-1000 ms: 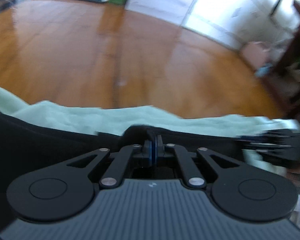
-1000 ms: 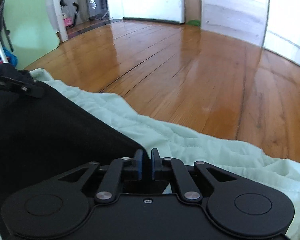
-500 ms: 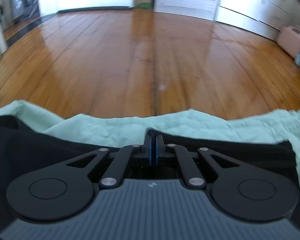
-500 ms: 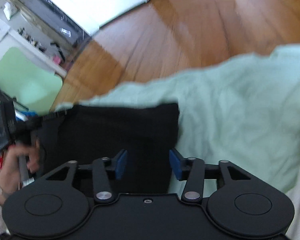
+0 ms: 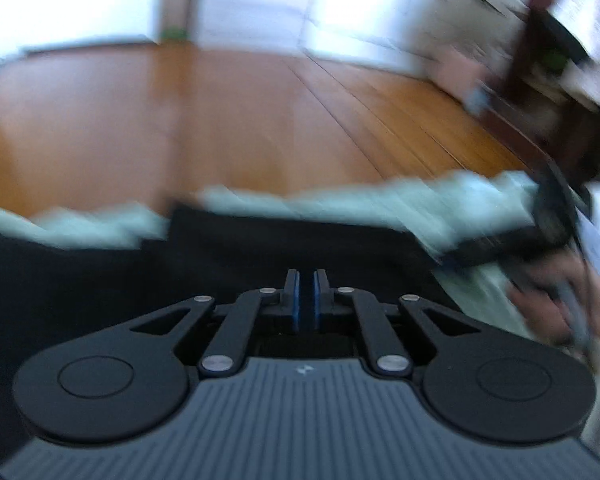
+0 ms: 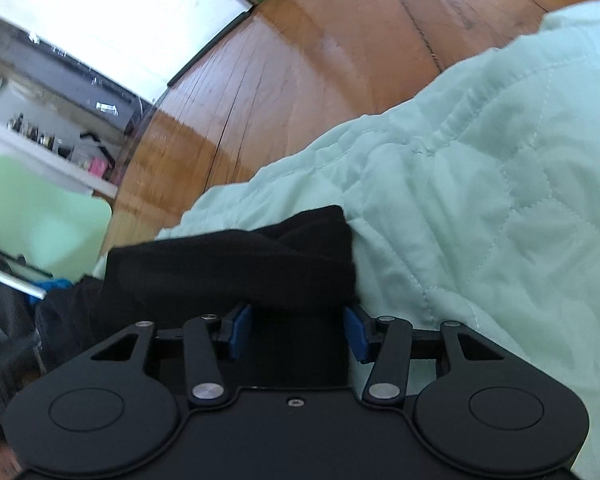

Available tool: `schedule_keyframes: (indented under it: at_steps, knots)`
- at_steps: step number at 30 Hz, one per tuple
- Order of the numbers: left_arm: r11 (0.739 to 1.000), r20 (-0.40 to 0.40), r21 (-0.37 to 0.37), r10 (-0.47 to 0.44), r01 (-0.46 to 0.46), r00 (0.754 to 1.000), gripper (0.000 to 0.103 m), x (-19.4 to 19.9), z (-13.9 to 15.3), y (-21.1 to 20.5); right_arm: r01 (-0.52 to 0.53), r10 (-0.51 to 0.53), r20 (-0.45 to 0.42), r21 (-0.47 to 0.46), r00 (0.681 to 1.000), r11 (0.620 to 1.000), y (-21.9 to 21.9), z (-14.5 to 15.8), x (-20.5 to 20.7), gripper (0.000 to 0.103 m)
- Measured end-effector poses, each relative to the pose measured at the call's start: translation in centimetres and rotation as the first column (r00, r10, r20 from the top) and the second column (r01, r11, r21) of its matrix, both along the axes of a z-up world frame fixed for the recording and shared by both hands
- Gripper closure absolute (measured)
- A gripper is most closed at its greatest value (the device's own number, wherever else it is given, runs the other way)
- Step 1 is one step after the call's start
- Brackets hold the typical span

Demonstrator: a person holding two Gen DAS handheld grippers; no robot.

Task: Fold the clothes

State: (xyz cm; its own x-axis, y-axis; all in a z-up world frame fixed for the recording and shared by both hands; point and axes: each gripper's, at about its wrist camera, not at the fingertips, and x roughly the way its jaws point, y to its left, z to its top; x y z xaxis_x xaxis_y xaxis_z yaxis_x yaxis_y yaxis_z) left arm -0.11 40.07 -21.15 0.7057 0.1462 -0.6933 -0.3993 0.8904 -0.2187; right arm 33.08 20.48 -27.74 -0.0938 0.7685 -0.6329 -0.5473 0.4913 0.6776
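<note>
- Step in hand, as I judge it: a fold of the black garment is laid, and both tools are letting go.
- The garment lies bunched on the mint quilt, left of the quilt's middle, with wood floor beyond.
- Right gripper: fingers spread, straddling the near edge of the cloth, pads not pressing it.
- Left gripper: fingers just parting, a narrow gap showing; blur hides whether any cloth sits in it.
- Next move calls for pinching a fresh edge and flattening the lumpy far roll.
- Garment soft, matte, thick; quilt stitched in puffy squares; floor glossy planks.
</note>
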Motion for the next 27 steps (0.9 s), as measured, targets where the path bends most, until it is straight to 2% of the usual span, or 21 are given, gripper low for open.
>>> schedule_keyframes:
  at_steps: [2, 4, 8, 11, 12, 14, 16, 17, 19, 21, 22, 24, 25, 27]
  knots:
    - [0.999, -0.088, -0.029, -0.025, 0.022, 0.996, 0.096, 0.9, -2.8, -1.6, 0.025, -0.025, -0.006, 0.001, 1.0, 1.0, 0.1, -0.2, 0.2, 0.054]
    - [0.995, -0.113, -0.095, -0.001, -0.01, 0.994, 0.097, 0.2, -4.7, -2.2, 0.04, -0.04, -0.024, -0.029, 0.999, 0.999, 0.8, -0.3, 0.6, 0.056]
    - [0.974, -0.072, -0.218, 0.05, -0.064, 0.996, 0.097, -2.4, -5.5, -1.8, 0.007, -0.008, -0.011, -0.082, 1.0, 0.997, 1.8, 0.7, 1.2, 0.06]
    - [0.936, -0.055, -0.332, 0.103, -0.116, 0.993, 0.097, -3.6, -6.4, -0.5, -0.004, 0.007, 0.091, -0.033, 0.996, 0.999, 2.3, 1.9, 1.1, 0.069]
    - [0.925, -0.054, -0.357, 0.116, -0.128, 0.992, 0.098, -3.8, -6.7, -0.1, -0.007, 0.009, 0.122, -0.015, 0.993, 1.0, 2.5, 2.2, 1.0, 0.069]
    - [0.93, -0.071, -0.344, 0.115, -0.133, 0.991, 0.1, -3.7, -6.8, 0.2, -0.008, 0.002, 0.135, 0.04, 0.991, 0.999, 3.1, 2.8, 1.0, 0.069]
    - [0.947, -0.087, -0.297, 0.099, -0.121, 0.991, 0.1, -3.3, -6.8, -0.4, 0.02, -0.036, 0.105, 0.155, 0.994, 0.988, 2.8, 3.5, 1.2, 0.069]
    - [0.953, -0.097, -0.28, 0.093, -0.117, 0.991, 0.1, -3.1, -6.8, -0.8, 0.073, -0.093, 0.077, 0.23, 0.993, 0.97, 2.2, 4.0, 1.5, 0.069]
    - [0.951, -0.092, -0.286, 0.093, -0.116, 0.991, 0.1, -3.1, -6.9, -0.9, 0.235, -0.267, 0.034, 0.375, 0.963, 0.897, 0.0, 5.3, 2.4, 0.069]
    - [0.947, -0.079, -0.3, 0.093, -0.113, 0.993, 0.1, -3.3, -6.9, -0.8, 0.312, -0.335, -0.006, 0.383, 0.942, 0.87, -1.3, 6.7, 3.8, 0.067]
    - [0.946, -0.073, -0.304, 0.092, -0.11, 0.993, 0.1, -3.4, -6.9, -0.7, 0.296, -0.319, 0.008, 0.351, 0.948, 0.888, -1.7, 7.2, 3.7, 0.067]
    - [0.948, -0.061, -0.303, 0.089, -0.103, 0.994, 0.1, -3.6, -6.7, -0.8, 0.208, -0.245, 0.1, 0.288, 0.964, 0.935, -2.7, 7.6, 1.6, 0.066]
    - [0.951, -0.05, -0.294, 0.087, -0.098, 0.995, 0.099, -3.7, -6.4, -0.9, 0.164, -0.205, 0.144, 0.253, 0.968, 0.953, -3.3, 7.9, 0.6, 0.063]
    - [0.96, -0.022, -0.266, 0.082, -0.085, 0.996, 0.092, -4.1, -5.8, -1.4, 0.08, -0.119, 0.226, 0.176, 0.967, 0.981, -4.3, 8.3, -1.5, 0.057]
